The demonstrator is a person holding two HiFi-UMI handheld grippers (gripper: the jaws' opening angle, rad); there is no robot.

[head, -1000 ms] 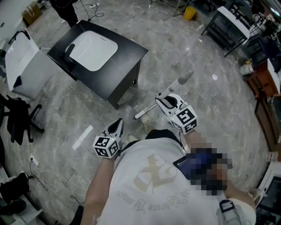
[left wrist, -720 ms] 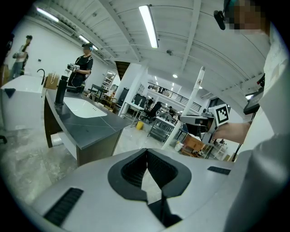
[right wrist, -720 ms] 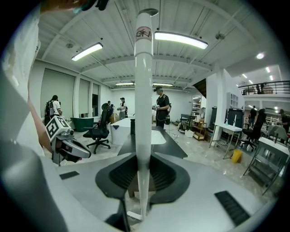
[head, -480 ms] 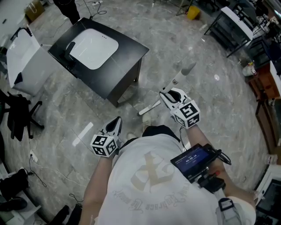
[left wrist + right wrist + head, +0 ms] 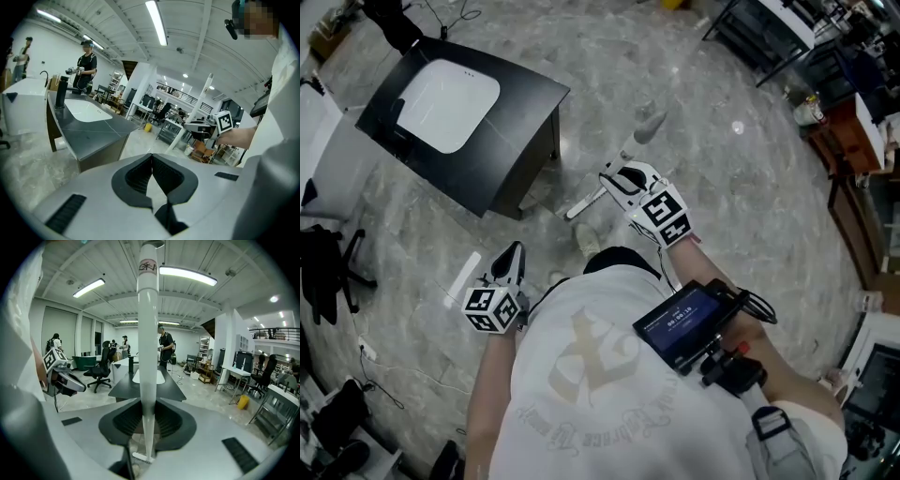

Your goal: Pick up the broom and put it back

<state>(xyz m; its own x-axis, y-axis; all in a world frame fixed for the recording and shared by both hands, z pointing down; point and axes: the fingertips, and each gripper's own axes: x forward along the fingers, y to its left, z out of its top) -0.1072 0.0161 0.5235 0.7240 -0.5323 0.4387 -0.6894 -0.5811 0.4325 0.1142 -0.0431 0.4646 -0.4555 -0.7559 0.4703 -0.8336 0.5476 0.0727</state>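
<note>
Fingers of the right gripper (image 5: 617, 178) are clamped on the broom (image 5: 584, 201) in the head view. Its white handle slants from a low end near the person's shoe, through the jaws, to a grey, blurred top end beyond them. That gripper is held out in front of the person's chest, over the grey marbled floor (image 5: 722, 187) and near the corner of a black table (image 5: 520, 112) with a white sink (image 5: 445, 105) set in it. The left gripper (image 5: 514, 253) is at the person's left side, well apart from the broom and the table, near a white strip (image 5: 464, 277) lying on the floor. In the left gripper view, the left gripper (image 5: 151, 161) has its pads together at the tips with nothing between them. The table (image 5: 93, 129) stands ahead to the left, and off to the right the right gripper (image 5: 192, 126) holds the broom (image 5: 199, 96) tilted. In the right gripper view, the ribbed pads of the right gripper (image 5: 146, 420) press on both sides of the handle. The broom (image 5: 148, 333) rises upright through the middle of the picture, its lower end showing below the jaws. The table (image 5: 154, 387) lies straight ahead, the left gripper (image 5: 63, 376) is at the left edge, and a black chair (image 5: 100, 371) stands beyond it.
</note>
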